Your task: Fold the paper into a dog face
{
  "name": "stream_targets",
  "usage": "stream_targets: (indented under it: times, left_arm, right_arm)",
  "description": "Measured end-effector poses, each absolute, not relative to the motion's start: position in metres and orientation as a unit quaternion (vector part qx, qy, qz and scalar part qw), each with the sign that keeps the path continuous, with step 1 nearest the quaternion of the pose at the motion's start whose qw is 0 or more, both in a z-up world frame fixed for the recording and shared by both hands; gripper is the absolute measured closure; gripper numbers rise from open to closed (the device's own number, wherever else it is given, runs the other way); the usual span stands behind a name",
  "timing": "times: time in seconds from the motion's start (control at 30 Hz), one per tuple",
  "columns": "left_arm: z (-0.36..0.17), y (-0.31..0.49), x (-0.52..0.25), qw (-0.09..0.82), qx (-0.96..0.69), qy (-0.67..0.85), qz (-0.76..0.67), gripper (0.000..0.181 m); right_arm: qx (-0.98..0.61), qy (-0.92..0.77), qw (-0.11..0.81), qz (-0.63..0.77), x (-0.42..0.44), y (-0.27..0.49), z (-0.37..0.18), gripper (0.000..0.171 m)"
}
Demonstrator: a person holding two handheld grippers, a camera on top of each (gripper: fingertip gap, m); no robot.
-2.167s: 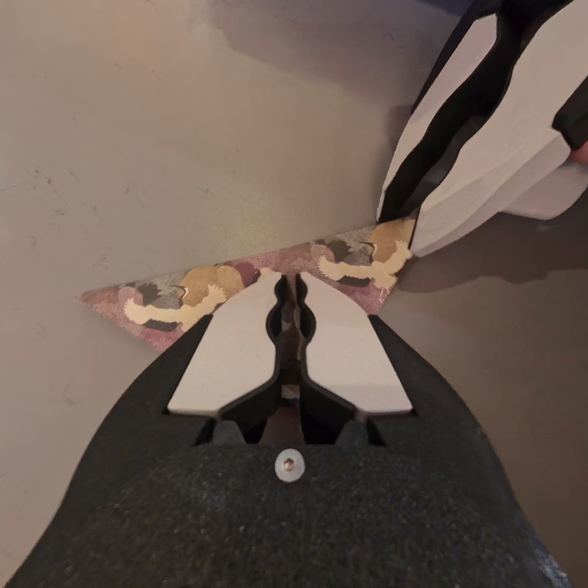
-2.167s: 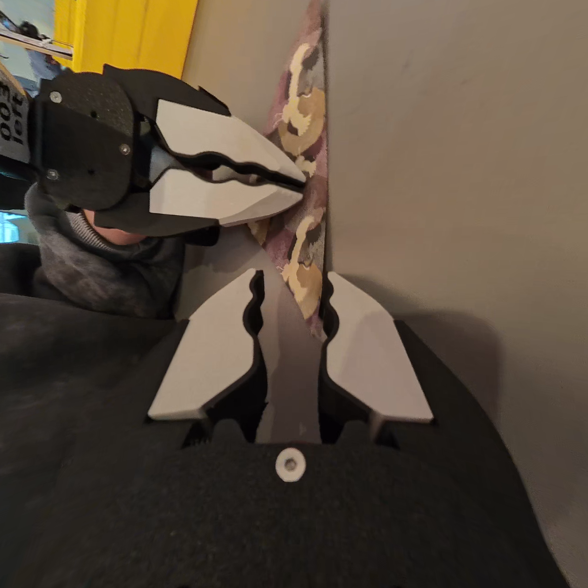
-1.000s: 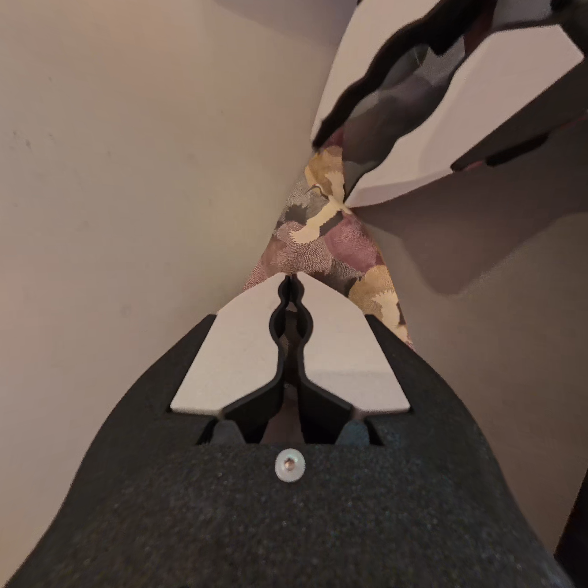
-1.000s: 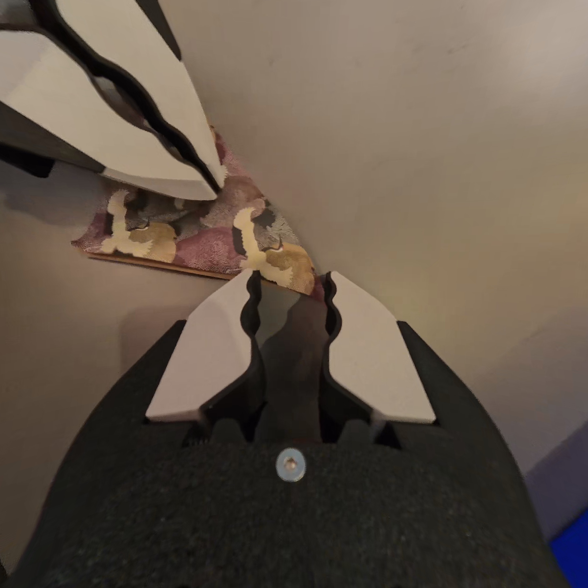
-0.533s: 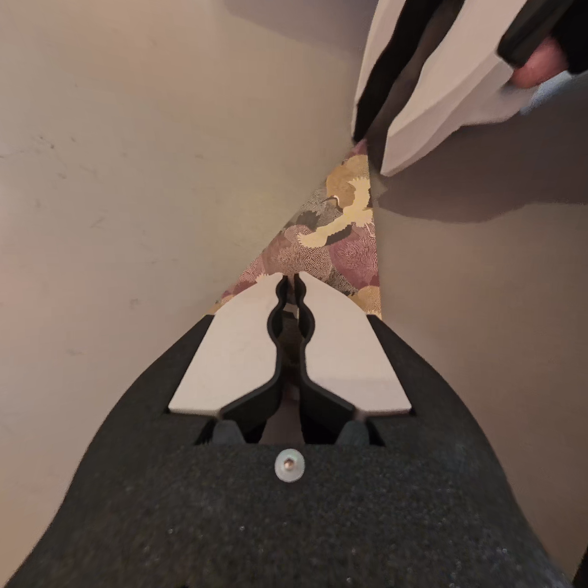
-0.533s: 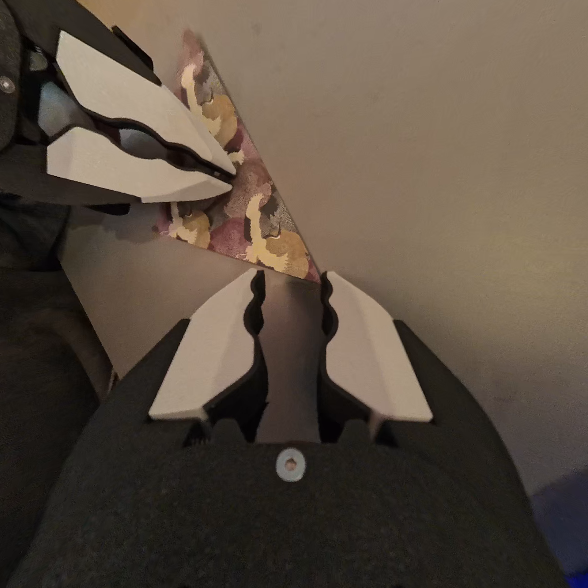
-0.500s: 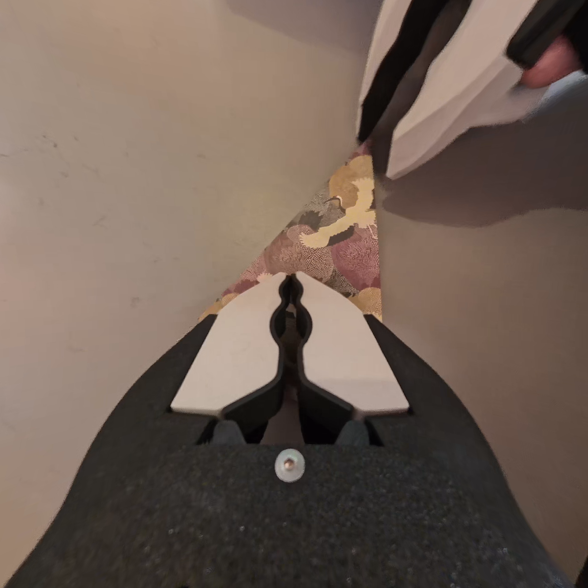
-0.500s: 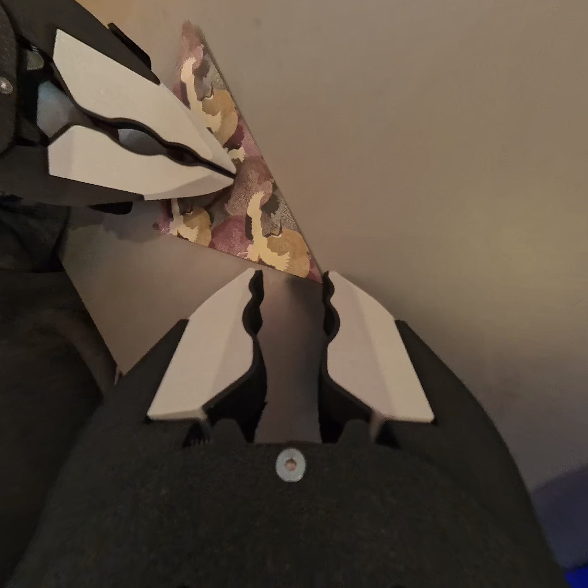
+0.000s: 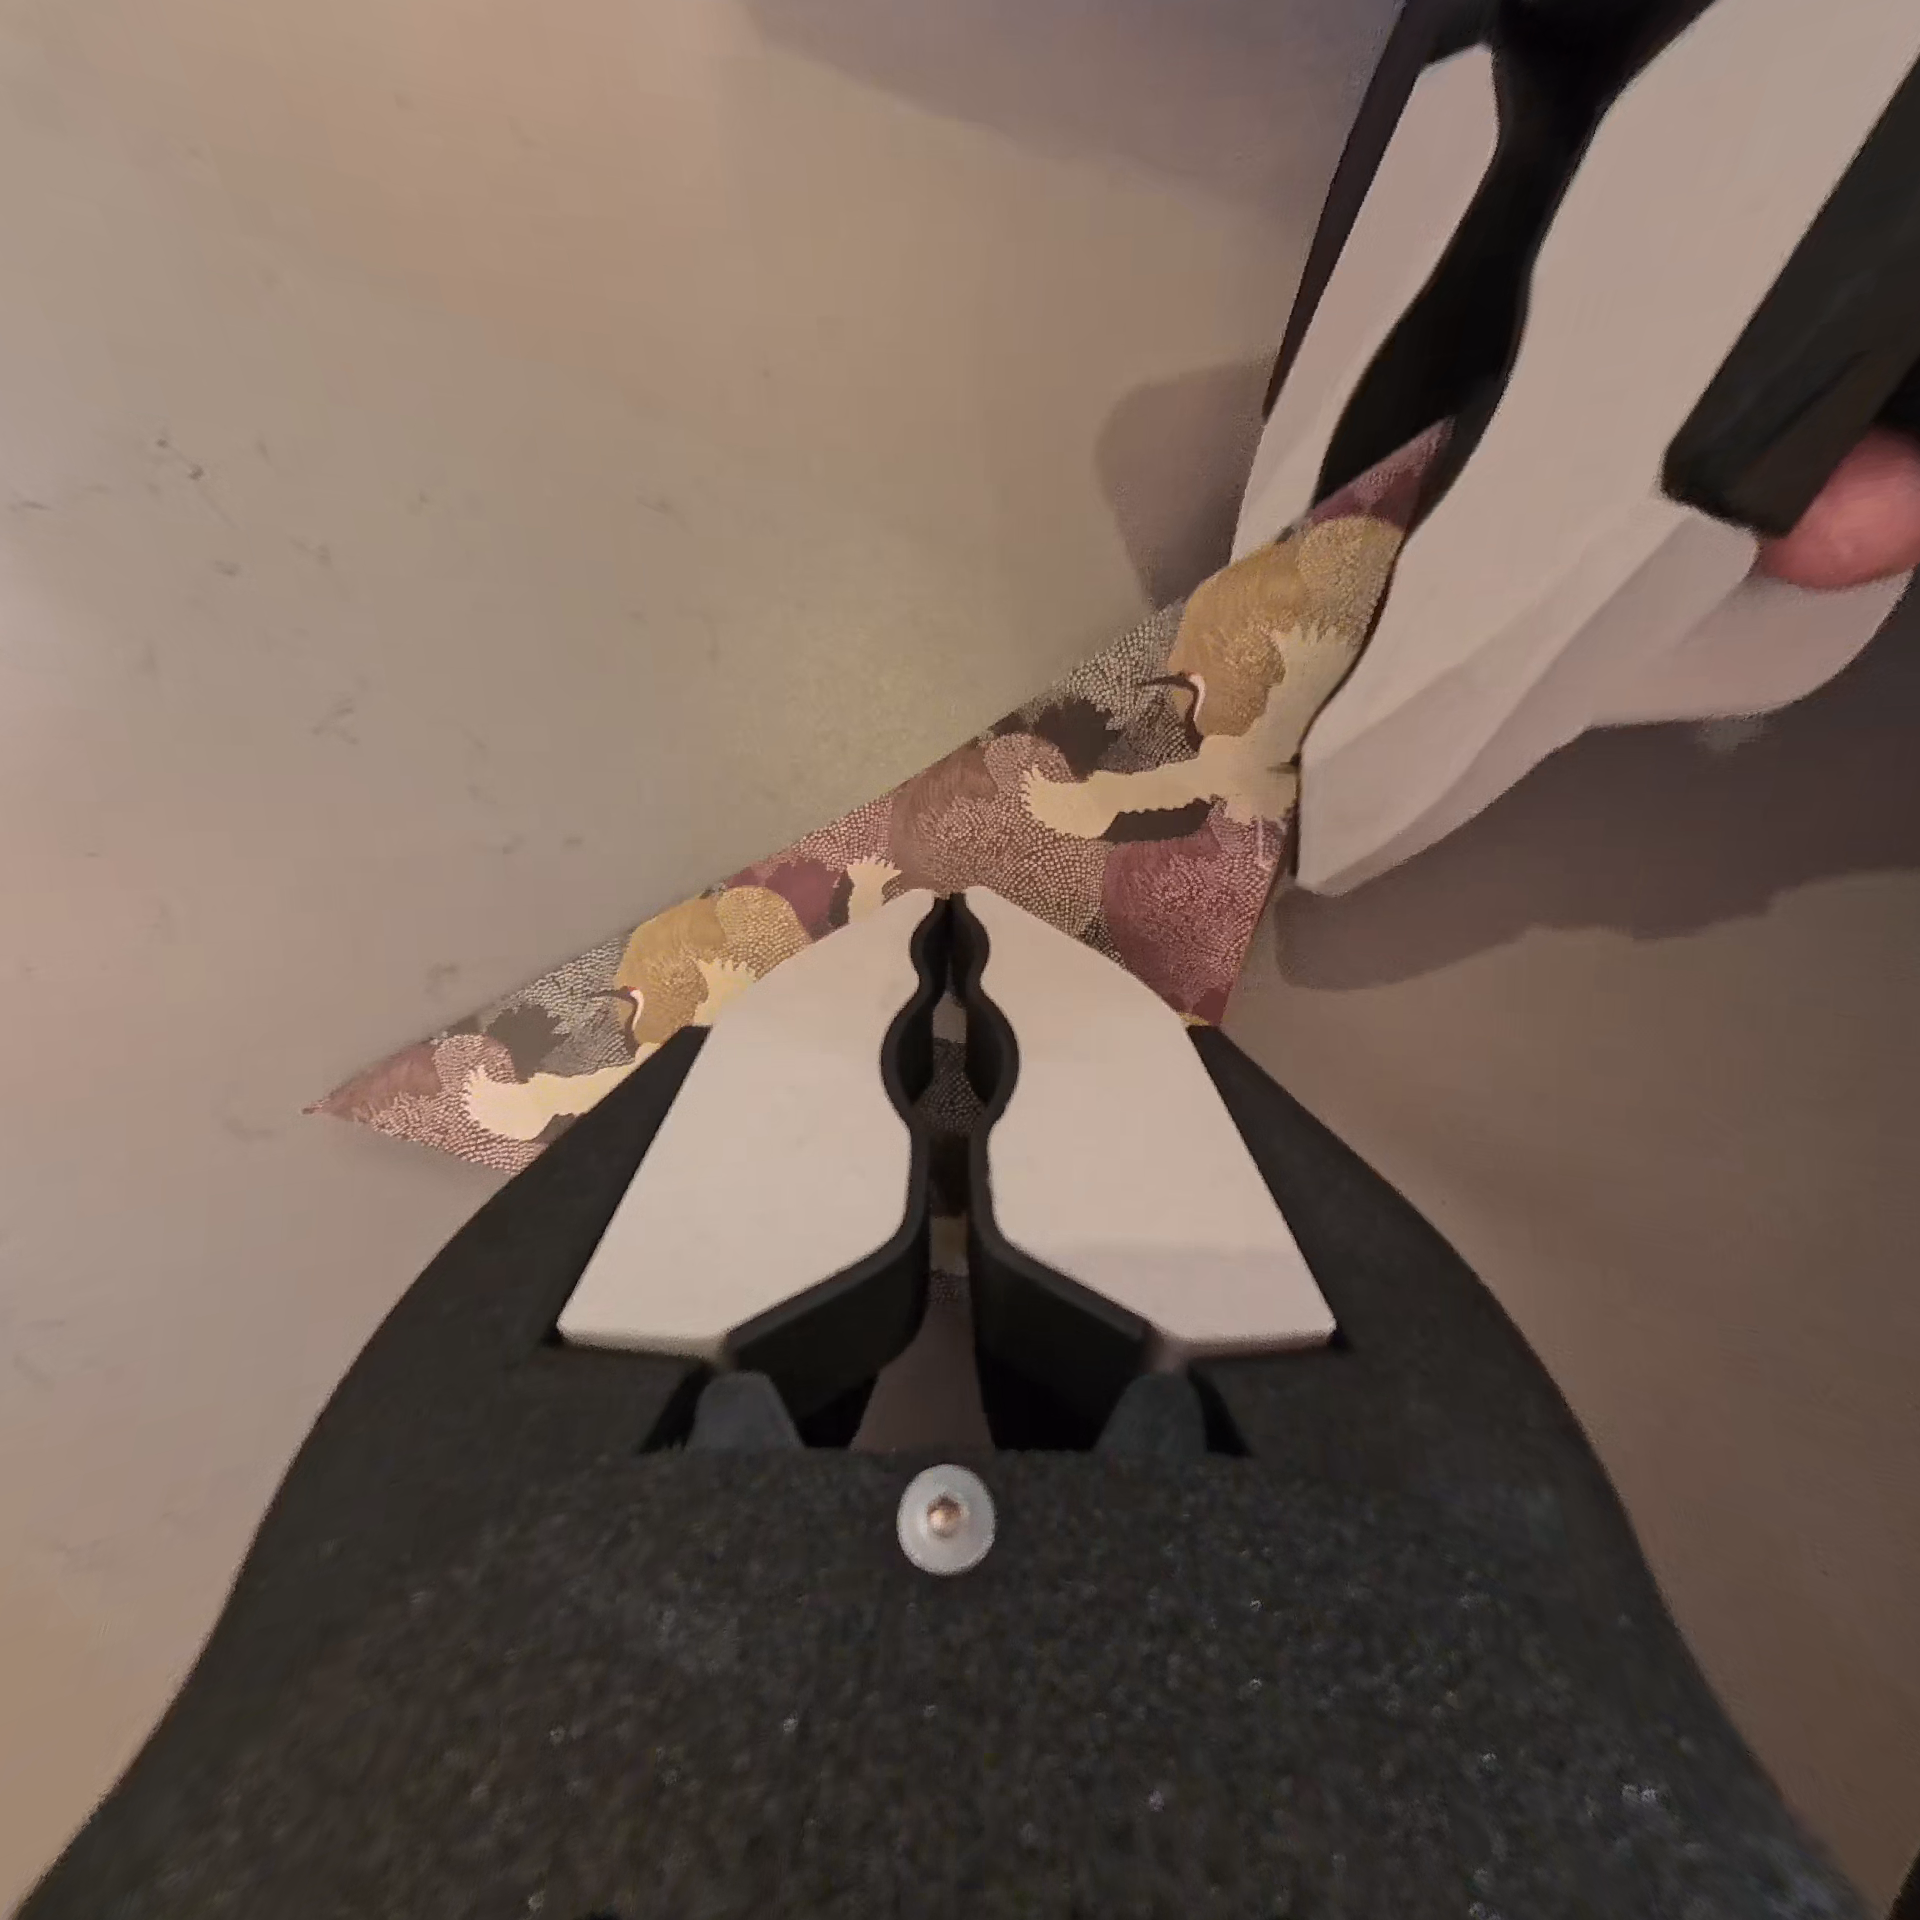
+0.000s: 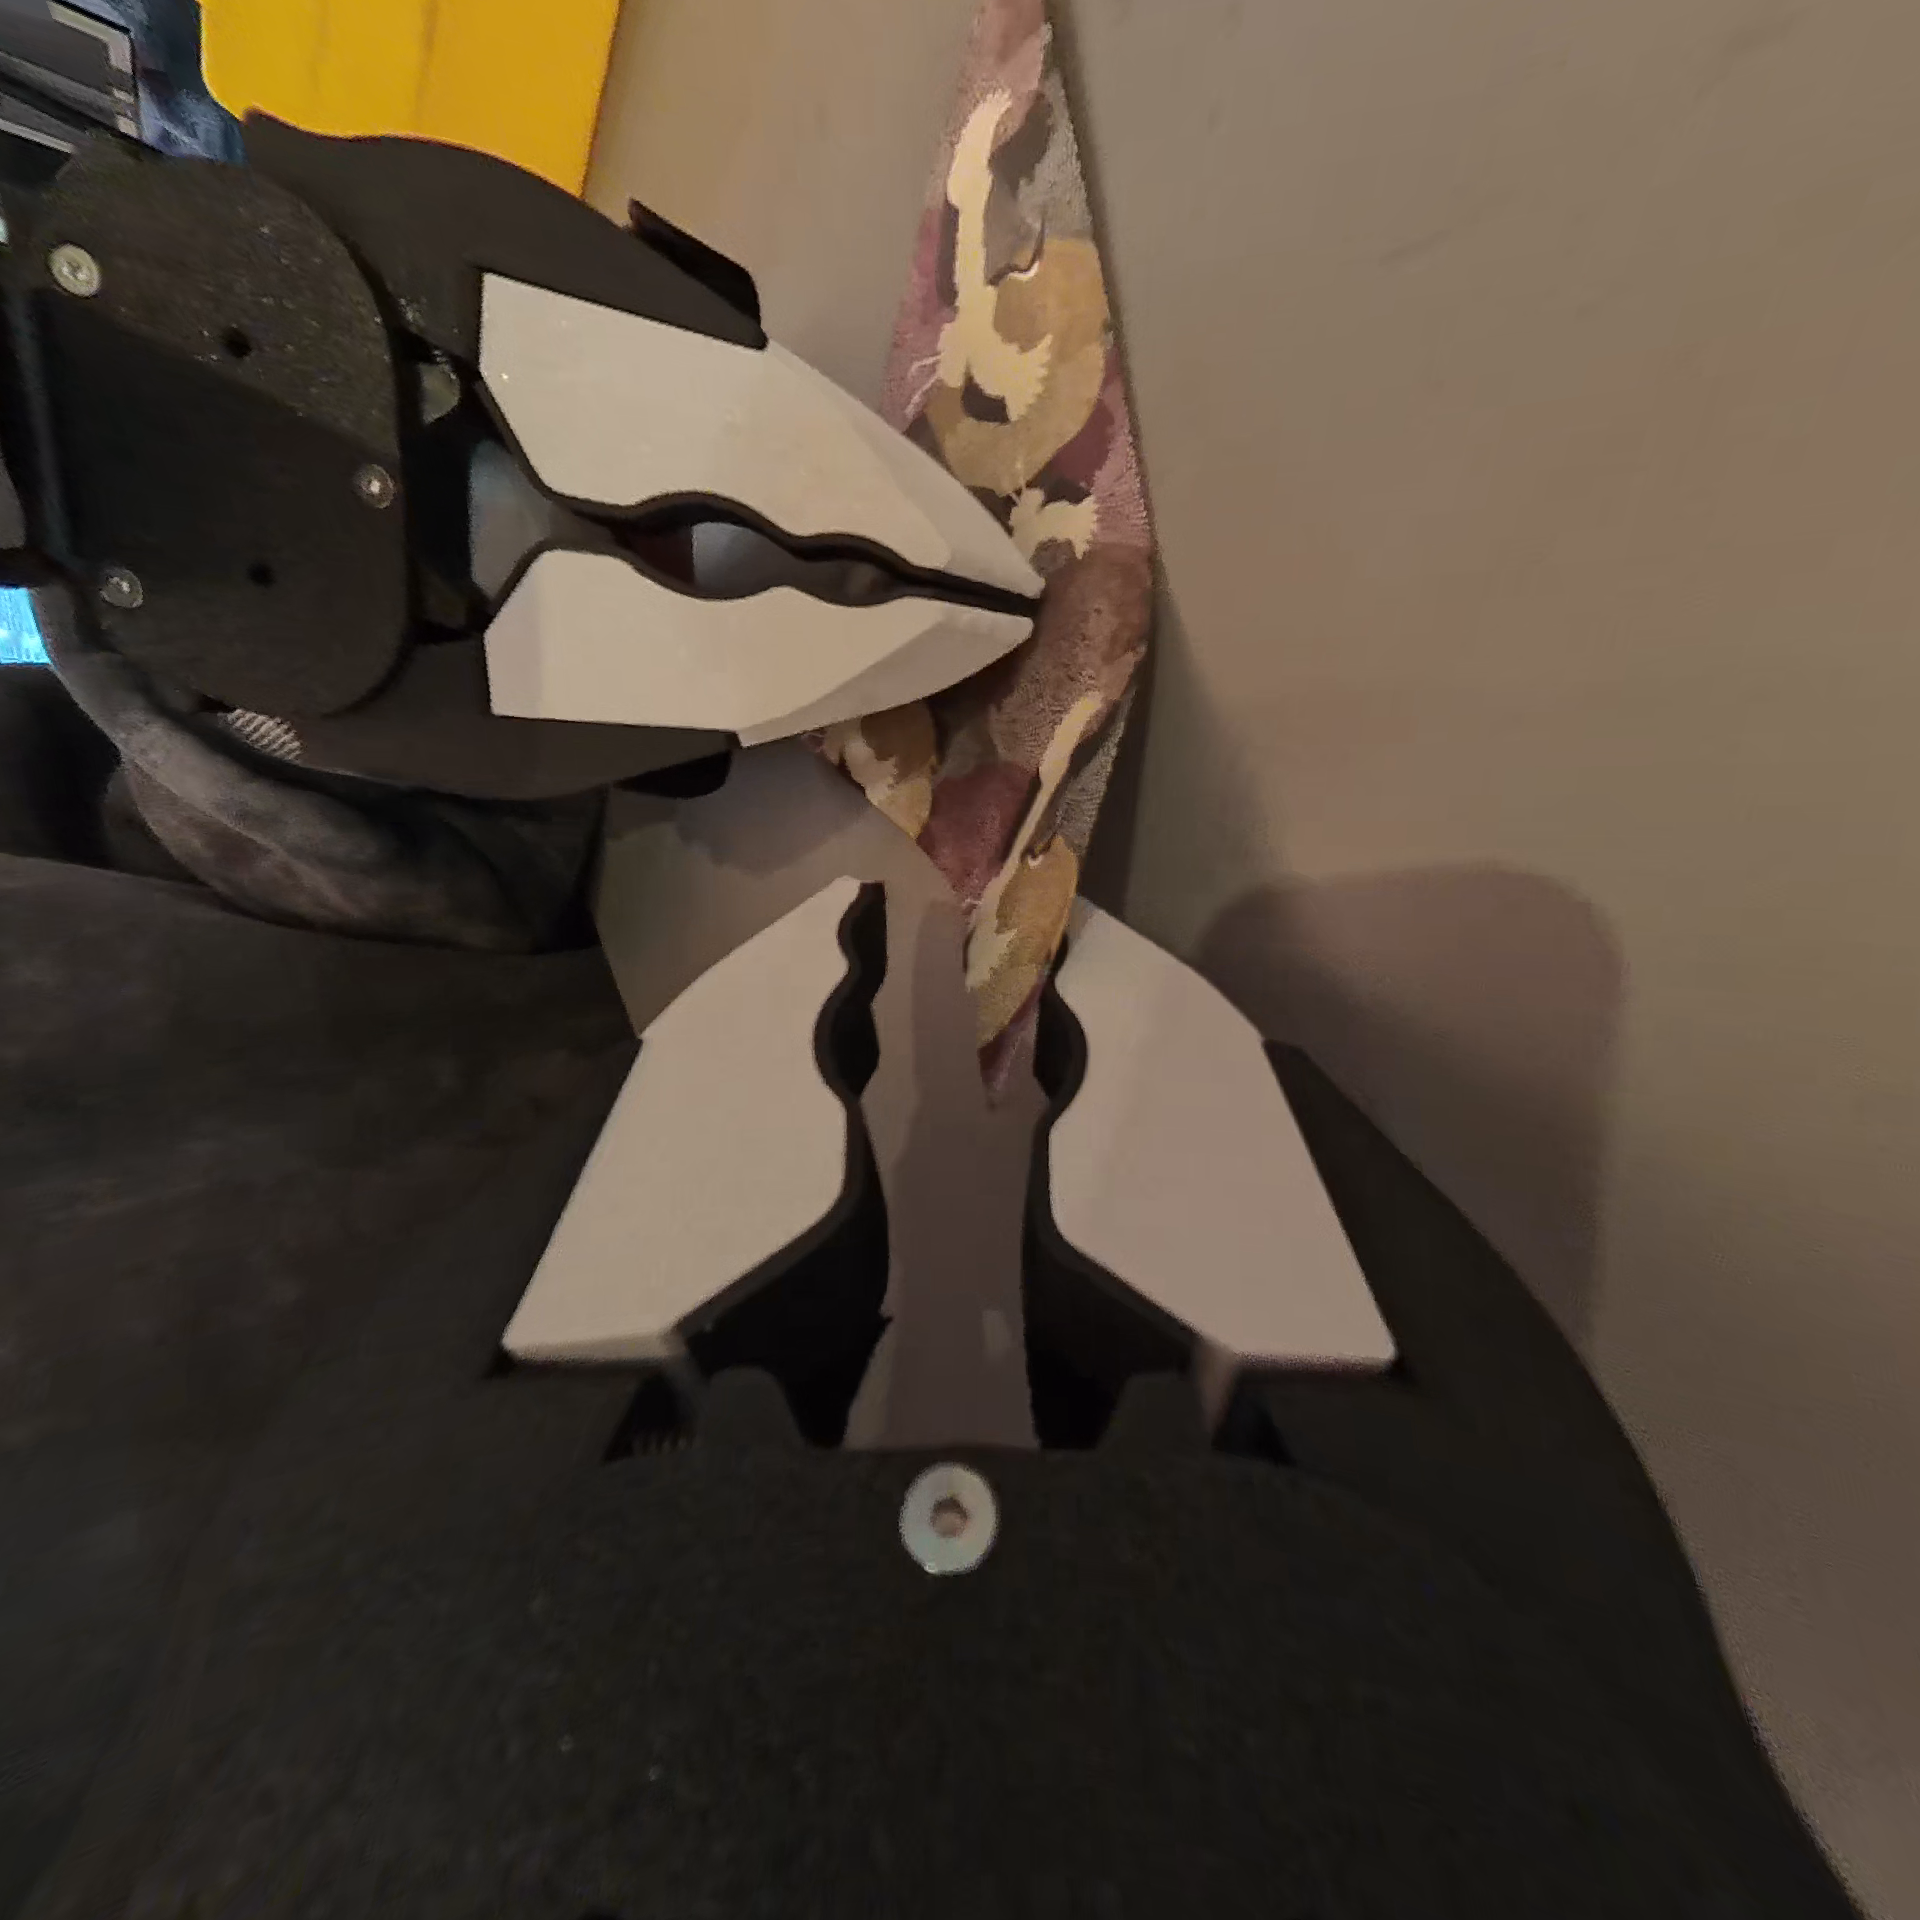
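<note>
Left gripper [image 9: 948,909]: white fingers [image 9: 790,1122] pressed together at the tips, only a thin wavy slit between them. Patterned paper [image 9: 1039,831] shows through that slit and spreads out beyond the tips, so the fingers are clamped on the paper's near edge. In the right wrist view the same gripper [image 10: 1029,608] comes in from the left, tips pinched into the paper [image 10: 1039,436] about halfway along its length.

Right gripper [image 10: 966,935]: fingers [image 10: 727,1143] parted, a clear gap between them. The paper's near point hangs down into that gap, lying close to the right finger; I cannot tell whether it touches. Nothing gripped. From the left wrist view this gripper [image 9: 1340,665] sits at the far right, its fingers either side of the paper's far corner. A fingertip of the person [image 9: 1839,520] shows behind it.

Paper: folded to a triangle, long edge running from near left to far right in the left view. Held up off the pale counter [image 9: 520,468], apparently on edge. Print of purple, mauve and ochre rounded shapes, dotted texture, with cream birds in flight.

Far left in the right view: a yellow panel [image 10: 416,83].
</note>
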State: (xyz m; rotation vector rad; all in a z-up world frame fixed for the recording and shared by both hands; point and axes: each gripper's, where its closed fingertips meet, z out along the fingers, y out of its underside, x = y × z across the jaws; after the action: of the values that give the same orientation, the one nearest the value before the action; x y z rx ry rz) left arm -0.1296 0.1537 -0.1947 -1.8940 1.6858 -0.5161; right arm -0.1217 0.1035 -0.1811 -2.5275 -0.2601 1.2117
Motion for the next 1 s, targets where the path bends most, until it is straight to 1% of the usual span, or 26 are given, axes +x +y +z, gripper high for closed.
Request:
stream_targets:
  times: [0.1, 0.23, 0.33, 0.4, 0.5, 0.63, 0.73, 0.77, 0.8, 0.87, 1.0]
  left_arm:
    - [-0.195, 0.154, -0.130, 0.275, -0.704, 0.627, -0.191, 0.181]
    - [-0.195, 0.154, -0.129, 0.274, -0.705, 0.624, -0.194, 0.181]
    - [-0.195, 0.154, -0.129, 0.270, -0.709, 0.620, -0.200, 0.181]
    - [-0.195, 0.154, -0.129, 0.268, -0.710, 0.619, -0.203, 0.181]
    - [-0.195, 0.153, -0.129, 0.268, -0.711, 0.617, -0.205, 0.181]
    - [-0.195, 0.153, -0.129, 0.267, -0.711, 0.617, -0.205, 0.181]
    - [-0.195, 0.153, -0.129, 0.267, -0.711, 0.617, -0.205, 0.181]
    - [-0.195, 0.153, -0.129, 0.266, -0.712, 0.617, -0.205, 0.181]
    - [-0.195, 0.154, -0.129, 0.266, -0.713, 0.616, -0.206, 0.181]
    - [-0.195, 0.153, -0.129, 0.264, -0.714, 0.614, -0.209, 0.181]
    - [-0.195, 0.154, -0.129, 0.262, -0.716, 0.611, -0.213, 0.181]
  right_arm:
    - [-0.881, -0.089, 0.190, 0.424, -0.122, 0.110, -0.177, 0.157]
    - [-0.883, -0.084, 0.232, 0.398, -0.104, 0.121, -0.169, 0.156]
    - [-0.890, -0.108, 0.236, 0.375, -0.096, 0.120, -0.168, 0.168]
    - [-0.893, -0.108, 0.244, 0.364, -0.093, 0.123, -0.169, 0.168]
    - [-0.892, -0.098, 0.245, 0.366, -0.092, 0.129, -0.172, 0.157]
    - [-0.893, -0.097, 0.257, 0.356, -0.090, 0.141, -0.174, 0.156]
    - [-0.899, -0.108, 0.257, 0.339, -0.088, 0.147, -0.177, 0.160]
    - [-0.900, -0.118, 0.251, 0.336, -0.088, 0.146, -0.177, 0.169]
    - [-0.902, -0.133, 0.243, 0.330, -0.090, 0.144, -0.179, 0.171]
    - [-0.910, -0.160, 0.235, 0.302, -0.089, 0.143, -0.182, 0.171]
    - [-0.905, -0.234, 0.251, 0.253, -0.094, 0.143, -0.176, 0.171]
